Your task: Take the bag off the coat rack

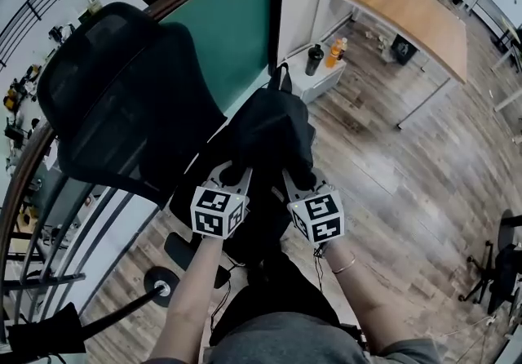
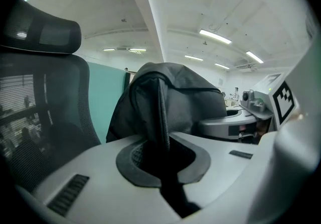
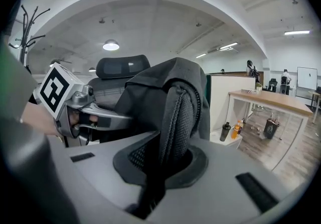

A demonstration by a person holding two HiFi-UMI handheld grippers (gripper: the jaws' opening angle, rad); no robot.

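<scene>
The black bag [image 1: 273, 130] hangs in front of me between both grippers, beside a black mesh office chair [image 1: 122, 101]. My left gripper [image 1: 234, 170] is shut on a thin black strap [image 2: 163, 117] of the bag, which runs down between its pads. My right gripper [image 1: 295, 181] is shut on a padded mesh shoulder strap [image 3: 178, 117]. The bag's body [image 3: 150, 92] rises just beyond both jaws and fills the middle of each gripper view. The bare branches of a coat rack [image 3: 25, 27] show far off at the upper left of the right gripper view, apart from the bag.
A green partition [image 1: 232, 28] stands behind the chair. Beyond the bag is a low white cabinet [image 1: 322, 77] with a dark bottle and an orange bottle on it. A wooden table [image 1: 408, 11] stands at the back right on the wood floor. A curved railing [image 1: 33, 166] runs along the left.
</scene>
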